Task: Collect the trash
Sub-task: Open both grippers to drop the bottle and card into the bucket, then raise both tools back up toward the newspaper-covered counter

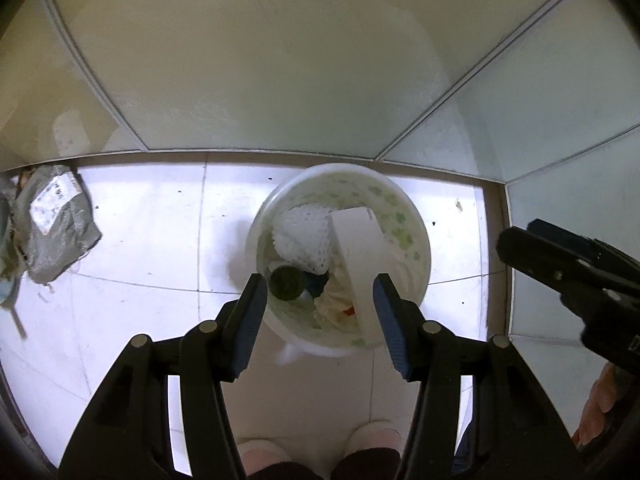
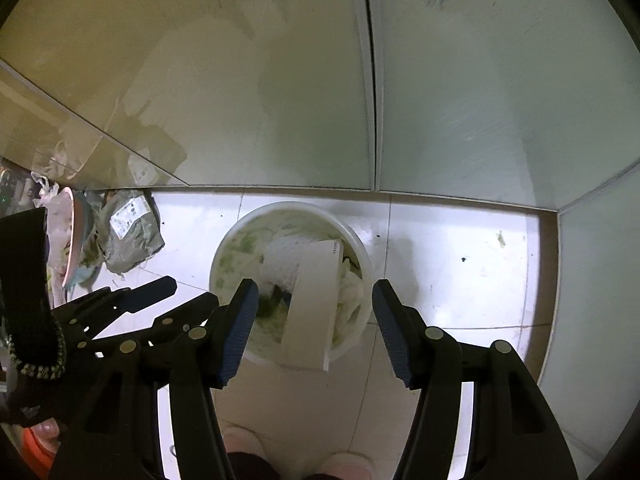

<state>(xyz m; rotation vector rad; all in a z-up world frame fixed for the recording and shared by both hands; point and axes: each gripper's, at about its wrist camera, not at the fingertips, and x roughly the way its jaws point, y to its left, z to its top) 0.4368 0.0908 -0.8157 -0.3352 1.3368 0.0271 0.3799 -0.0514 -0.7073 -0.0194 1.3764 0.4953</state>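
White tiled floor meeting frosted glass panels point(image 1: 260, 80) at a corner, with a white bucket point(image 1: 420, 248) serving as bin just in front of the panel base. Inside the bucket: a white foam net point(image 1: 304, 240), a dark can point(image 1: 286, 280), crumpled paper, and a flat white box point(image 1: 356, 256) leaning up past the near rim, long axis running from far rim toward the grippers. Left of the bucket, well apart against the panel base, a crumpled grey mailer bag point(image 1: 60, 224) with a white shipping label, lying loose on the tiles and apparently the next piece to collect. Left gripper point(image 1: 320, 312) hovering over the bucket's near rim, jaws spread wide and holding nothing; right gripper point(image 2: 314, 316) likewise released and empty, above the same rim. Left gripper nearer the bag, so likely the one to swing left of the bucket. Open tile between bucket and bag; more clutter left of the bag.
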